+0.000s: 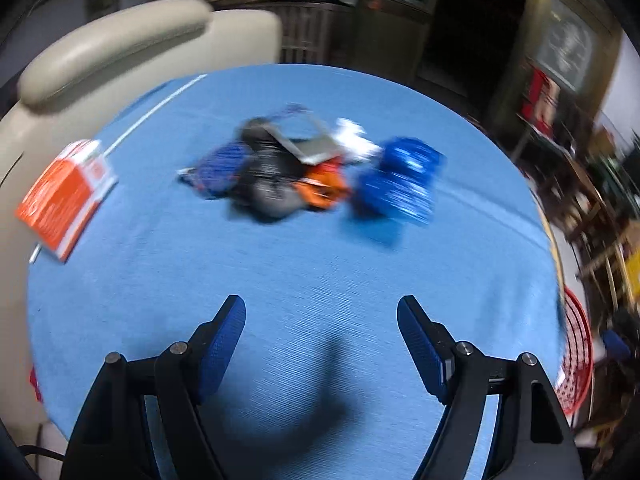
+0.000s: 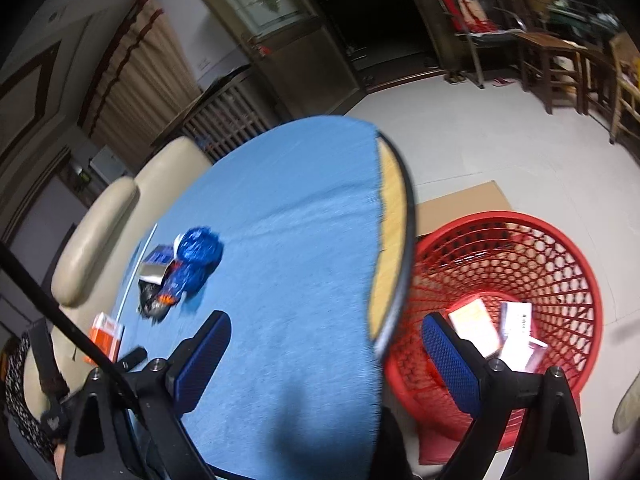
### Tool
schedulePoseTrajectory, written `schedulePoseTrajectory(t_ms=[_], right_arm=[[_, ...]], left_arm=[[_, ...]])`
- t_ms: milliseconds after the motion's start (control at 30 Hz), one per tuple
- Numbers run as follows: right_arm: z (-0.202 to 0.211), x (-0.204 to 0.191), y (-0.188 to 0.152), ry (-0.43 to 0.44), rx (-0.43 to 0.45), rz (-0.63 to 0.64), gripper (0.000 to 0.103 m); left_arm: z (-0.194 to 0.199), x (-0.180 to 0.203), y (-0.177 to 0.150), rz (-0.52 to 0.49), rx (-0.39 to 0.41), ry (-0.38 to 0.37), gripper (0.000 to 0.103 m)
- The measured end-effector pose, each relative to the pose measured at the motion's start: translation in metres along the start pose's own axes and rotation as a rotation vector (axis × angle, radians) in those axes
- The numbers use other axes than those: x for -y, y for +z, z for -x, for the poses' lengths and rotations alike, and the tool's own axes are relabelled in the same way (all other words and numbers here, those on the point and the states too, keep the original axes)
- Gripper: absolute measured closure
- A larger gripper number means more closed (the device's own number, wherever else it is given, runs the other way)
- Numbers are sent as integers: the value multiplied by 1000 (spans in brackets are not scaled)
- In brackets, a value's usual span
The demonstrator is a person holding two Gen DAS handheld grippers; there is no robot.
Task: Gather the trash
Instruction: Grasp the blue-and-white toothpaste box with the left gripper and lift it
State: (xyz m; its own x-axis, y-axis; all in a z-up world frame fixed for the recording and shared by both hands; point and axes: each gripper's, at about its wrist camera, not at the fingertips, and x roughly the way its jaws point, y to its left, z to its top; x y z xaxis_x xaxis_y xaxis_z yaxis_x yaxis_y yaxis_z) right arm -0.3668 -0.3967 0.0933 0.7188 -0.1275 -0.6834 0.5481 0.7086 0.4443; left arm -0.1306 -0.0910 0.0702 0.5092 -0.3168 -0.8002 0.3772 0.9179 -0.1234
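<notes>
A pile of trash lies near the middle of the round table, on the blue cloth: a crumpled blue wrapper, dark and orange wrappers, a grey card and a scrap of white paper, all touching or overlapping; blur hides finer detail. An orange box lies apart, at the cloth's edge beside the beige sofa.

The left gripper hangs over bare cloth on the near side of the pile, jaws released and apart, nothing between them.

The right gripper is likewise spread and holds nothing. It straddles the table edge, with the red mesh basket on the floor beside the table. Pale boxes lie in the basket's bottom.
</notes>
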Motion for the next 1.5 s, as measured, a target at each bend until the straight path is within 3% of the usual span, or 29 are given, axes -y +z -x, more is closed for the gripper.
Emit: schedulePoseTrajectory(t_ms=[300, 567, 767, 1100, 1267, 1500], right_arm=[[-26, -56, -16, 21, -78, 144, 5], [-33, -58, -19, -3, -101, 149, 5], [-38, -59, -15, -16, -109, 152, 5], [-45, -50, -13, -25, -118, 121, 5], [-44, -51, -13, -13, -115, 127, 5], [-45, -54, -16, 11, -119, 124, 5]], left_arm=[[-35, -75, 50, 122, 24, 62, 24], [-75, -117, 105, 313, -30, -39, 24], [-113, -114, 122, 328, -104, -60, 24], [-121, -115, 119, 283, -81, -35, 27], [-95, -116, 106, 241, -37, 45, 27], [-41, -112, 64, 182, 35, 125, 27]])
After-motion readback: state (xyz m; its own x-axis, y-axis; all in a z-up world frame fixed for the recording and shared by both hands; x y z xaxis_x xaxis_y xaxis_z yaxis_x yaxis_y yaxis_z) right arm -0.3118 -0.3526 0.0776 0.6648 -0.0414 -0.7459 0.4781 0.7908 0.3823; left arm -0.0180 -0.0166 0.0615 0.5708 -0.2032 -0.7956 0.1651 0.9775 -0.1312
